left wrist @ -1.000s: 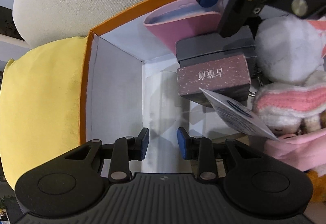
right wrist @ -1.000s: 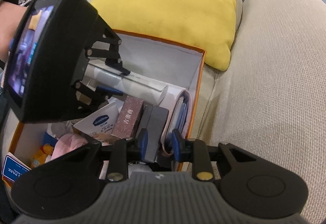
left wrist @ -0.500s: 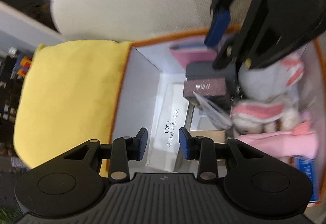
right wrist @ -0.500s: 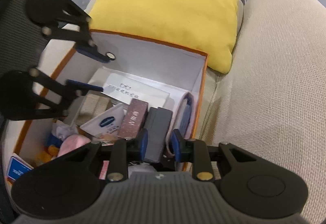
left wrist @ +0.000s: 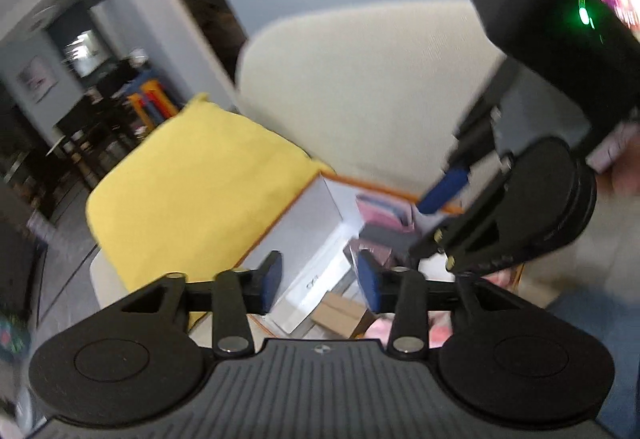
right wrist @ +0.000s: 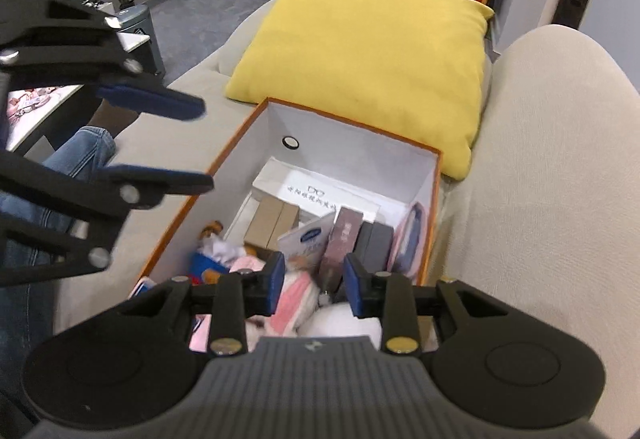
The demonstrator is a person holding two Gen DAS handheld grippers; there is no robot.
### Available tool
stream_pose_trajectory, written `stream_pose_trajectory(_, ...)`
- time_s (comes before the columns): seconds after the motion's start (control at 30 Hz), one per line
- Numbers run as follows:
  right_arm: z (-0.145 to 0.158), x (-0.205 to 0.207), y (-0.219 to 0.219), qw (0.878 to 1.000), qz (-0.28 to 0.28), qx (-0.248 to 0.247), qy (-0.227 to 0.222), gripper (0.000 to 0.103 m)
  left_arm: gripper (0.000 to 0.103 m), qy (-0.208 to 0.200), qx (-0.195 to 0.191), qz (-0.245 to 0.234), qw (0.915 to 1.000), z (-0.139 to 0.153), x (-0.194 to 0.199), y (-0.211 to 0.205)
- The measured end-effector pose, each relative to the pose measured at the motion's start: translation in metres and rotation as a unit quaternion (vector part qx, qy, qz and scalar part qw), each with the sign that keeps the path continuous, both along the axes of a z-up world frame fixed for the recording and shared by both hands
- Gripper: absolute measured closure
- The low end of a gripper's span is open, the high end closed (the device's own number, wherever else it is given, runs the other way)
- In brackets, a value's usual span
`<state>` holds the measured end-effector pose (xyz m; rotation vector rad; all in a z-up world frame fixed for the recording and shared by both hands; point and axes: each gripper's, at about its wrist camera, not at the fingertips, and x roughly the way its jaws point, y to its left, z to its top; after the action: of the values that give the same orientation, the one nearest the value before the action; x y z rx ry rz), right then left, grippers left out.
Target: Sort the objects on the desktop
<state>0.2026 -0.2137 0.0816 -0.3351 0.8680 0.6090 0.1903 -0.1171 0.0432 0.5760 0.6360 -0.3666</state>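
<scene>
Beige sofa cushions (right wrist: 540,199) carry the work area; no table is in use. An orange-edged box (right wrist: 352,159) sits on the seat, with a yellow pillow (right wrist: 360,51) touching its far wall.

Left claw (left wrist: 318,281): jaws apart, nothing between them. They have just been opening. It hangs above the box's left side, near the rim, which suggests it is clear of the contents.

Right claw (right wrist: 314,281): jaws apart, nothing clamped. They too have just been opening. It points down over the box's near end, just above the soft items.

Box contents, ahead of the right claw:
- a maroon carton (right wrist: 344,235) and a dark grey case (right wrist: 374,245), standing side by side on edge, probably to save floor space;
- a white printed card (right wrist: 308,237) leaning on the carton;
- a flat white box (right wrist: 320,195) along the far wall;
- pink-and-white plush (right wrist: 296,295) directly below the jaws.

Sorting appears well advanced.
</scene>
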Motion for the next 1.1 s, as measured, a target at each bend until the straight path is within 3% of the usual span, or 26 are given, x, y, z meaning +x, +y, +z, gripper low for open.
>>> stream_pose_trajectory(0.2,0.01,-0.031,-0.023,1.0,-0.02,0.016,-0.007,0.063,0.045,-0.042,-0.102,0.073,0.9912,0.028,-0.047,0.004)
stream_pose_trajectory(0.33,0.008,-0.046,-0.036,0.998,-0.034,0.041,-0.021,0.046,0.03,-0.067,-0.137,0.131,0.9795,0.039,-0.078,0.0)
stream_pose_trajectory(0.4,0.005,-0.05,-0.04,0.998,-0.041,0.046,-0.024,0.046,0.026,-0.064,-0.153,0.174,0.9707,0.038,-0.085,-0.001)
stream_pose_trajectory(0.5,0.001,-0.051,-0.043,0.997,-0.047,0.052,-0.03,0.046,0.017,-0.065,-0.164,0.234,0.9561,0.035,-0.096,-0.002)
stream_pose_trajectory(0.67,-0.008,-0.049,-0.05,0.994,-0.064,0.078,-0.031,0.041,0.016,-0.028,-0.173,0.302,0.9372,0.018,-0.098,-0.002)
stream_pose_trajectory(0.8,-0.027,-0.046,-0.05,0.994,-0.069,0.079,-0.017,0.04,0.016,-0.005,-0.182,0.315,0.9315,0.01,-0.098,-0.005)
stream_pose_trajectory(1.1,-0.063,-0.041,-0.044,0.996,-0.068,0.052,0.022,0.039,0.016,0.031,-0.176,0.327,0.9281,-0.025,-0.092,-0.002)
